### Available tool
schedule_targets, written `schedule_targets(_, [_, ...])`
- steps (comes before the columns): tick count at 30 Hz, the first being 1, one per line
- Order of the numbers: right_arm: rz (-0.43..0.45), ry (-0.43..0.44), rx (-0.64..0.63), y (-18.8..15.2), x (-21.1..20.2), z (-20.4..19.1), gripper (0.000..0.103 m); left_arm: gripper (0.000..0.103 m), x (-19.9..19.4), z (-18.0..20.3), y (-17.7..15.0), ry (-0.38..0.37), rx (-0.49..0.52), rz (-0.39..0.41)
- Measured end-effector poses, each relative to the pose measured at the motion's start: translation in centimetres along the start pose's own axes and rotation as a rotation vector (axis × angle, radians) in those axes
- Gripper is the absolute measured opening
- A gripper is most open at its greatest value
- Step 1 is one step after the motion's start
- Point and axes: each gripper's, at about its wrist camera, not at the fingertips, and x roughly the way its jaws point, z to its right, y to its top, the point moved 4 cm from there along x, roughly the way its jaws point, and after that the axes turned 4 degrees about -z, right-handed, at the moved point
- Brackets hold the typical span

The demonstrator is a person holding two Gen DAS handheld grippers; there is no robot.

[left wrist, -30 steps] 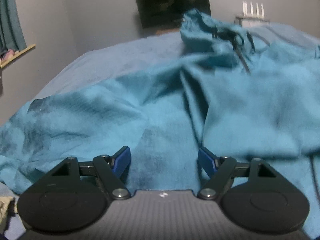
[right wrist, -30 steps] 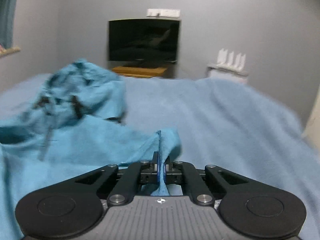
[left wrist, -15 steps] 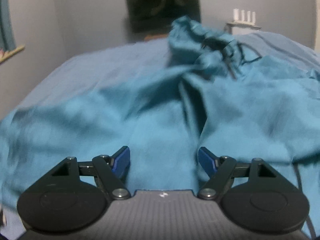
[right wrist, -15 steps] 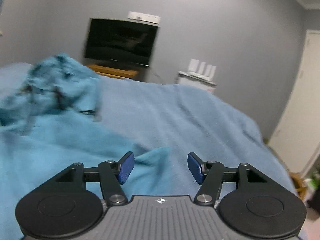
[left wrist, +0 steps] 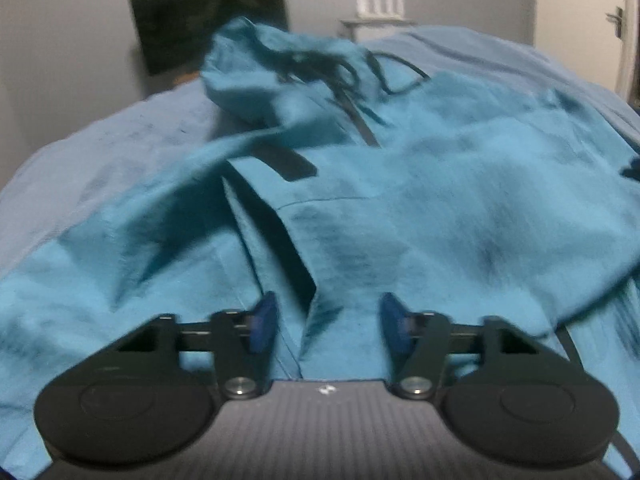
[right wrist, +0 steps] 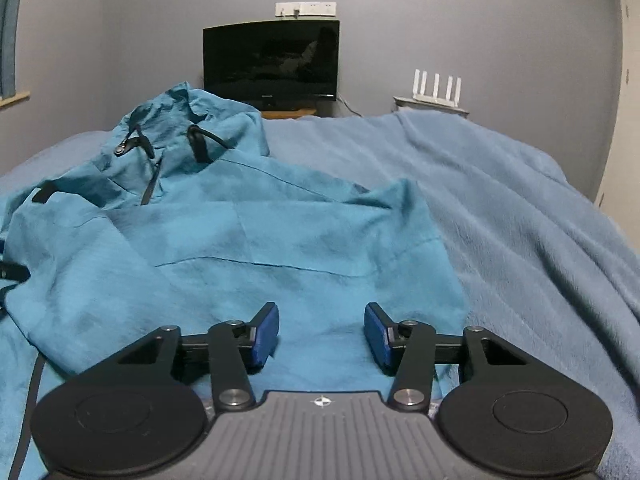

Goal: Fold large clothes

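Note:
A large teal hooded jacket (right wrist: 240, 240) lies spread on the bed, its hood (right wrist: 188, 128) with black drawstrings bunched at the far end. It also shows in the left wrist view (left wrist: 400, 200), with a fold edge running toward me. My left gripper (left wrist: 326, 326) is open and empty, low over the jacket's near part, a fabric fold between its blue pads. My right gripper (right wrist: 322, 334) is open and empty over the jacket's right side, near its edge.
The bed is covered by a light blue blanket (right wrist: 520, 220) that stretches right of the jacket. A dark TV (right wrist: 272, 64) stands against the grey far wall, with a white router (right wrist: 436, 88) on a shelf to its right. A white door (right wrist: 624, 100) is at far right.
My right gripper let go of the jacket edge it pinched and opened; that side now lies flat on the bed. My left gripper stayed open and shifted toward the jacket's middle fold.

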Motion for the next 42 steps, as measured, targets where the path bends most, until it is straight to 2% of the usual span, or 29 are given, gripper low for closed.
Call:
schedule_targets(2, [0.002, 0.013, 0.015, -0.2, 0.1, 0.3, 0.05, 0.014, 0.0, 0.1, -0.2, -0.015, -0.012, -0.021])
schedule_targets(3, [0.002, 0.018, 0.023, -0.4, 0.1, 0.4, 0.05, 0.007, 0.1, 0.1, -0.3, -0.004, -0.017, -0.03])
schedule_targets(5, [-0.004, 0.019, 0.029, -0.6, 0.6, 0.3, 0.05, 0.0, -0.3, 0.3, -0.5, 0.005, -0.021, -0.044])
schedule_targets(9, [-0.014, 0.006, 0.018, -1.1, 1.1, 0.6, 0.049, 0.0, -1.2, 0.0, -0.8, -0.032, -0.041, -0.072])
schedule_targets(14, [-0.009, -0.044, 0.012, -0.9, 1.2, 1.6, 0.048, 0.0, -3.1, -1.6, -1.3, -0.126, -0.172, -0.12])
schedule_targets(16, [-0.031, -0.062, 0.019, -1.3, 1.6, 2.0, 0.047, 0.0, -2.8, -1.9, -2.1, -0.099, -0.168, -0.152])
schedule_targets(18, [-0.054, -0.07, 0.016, -1.8, 2.2, 2.1, 0.046, 0.0, -2.4, -1.3, -2.8, 0.02, -0.087, -0.154])
schedule_targets(19, [-0.057, -0.077, 0.01, -2.1, 2.4, 2.0, 0.046, 0.0, -2.4, -1.0, -3.0, 0.047, -0.063, -0.141])
schedule_targets(21, [-0.068, -0.085, -0.003, -2.5, 2.7, 1.9, 0.047, 0.005, -3.0, -0.7, -2.9, 0.062, -0.058, -0.101])
schedule_targets(22, [-0.08, -0.086, -0.004, -2.7, 2.8, 1.9, 0.047, 0.014, -3.6, -0.6, -2.7, 0.075, -0.064, -0.079])
schedule_targets(24, [-0.078, -0.087, 0.013, -2.7, 2.6, 2.0, 0.048, 0.046, -4.8, -0.2, -1.9, 0.113, -0.063, -0.01])
schedule_targets(25, [-0.065, -0.081, 0.018, -2.6, 2.3, 1.8, 0.049, 0.073, -5.3, -0.1, -1.5, 0.118, -0.061, 0.032])
schedule_targets(26, [-0.042, -0.057, 0.025, -2.3, 1.7, 1.6, 0.049, 0.084, -5.9, 0.1, -1.1, 0.115, -0.064, 0.072])
schedule_targets(29, [0.051, 0.03, -0.009, -1.2, -0.4, -0.1, 0.05, 0.085, -6.6, 0.0, -0.2, 0.053, -0.113, 0.104])
schedule_targets(31, [0.116, 0.096, -0.085, -0.4, -2.1, -2.5, 0.05, 0.085, -6.7, -0.1, -0.1, 0.049, -0.144, 0.1])
schedule_targets(33, [0.132, 0.178, -0.144, -0.2, -3.2, -5.5, 0.05, 0.089, -6.5, 0.1, -0.1, 0.063, -0.152, 0.087])
schedule_targets(37, [0.07, 0.249, -0.277, -1.6, -2.5, -11.9, 0.047, 0.089, -4.9, 0.5, -1.2, 0.148, -0.137, 0.012])
schedule_targets(40, [-0.037, 0.222, -0.31, -3.6, -0.1, -14.7, 0.046, 0.089, -3.3, 0.0, -2.8, 0.197, -0.14, -0.054])
schedule_targets(42, [-0.072, 0.185, -0.319, -5.1, 1.2, -15.3, 0.046, 0.09, -3.3, -0.2, -3.7, 0.192, -0.142, -0.051])
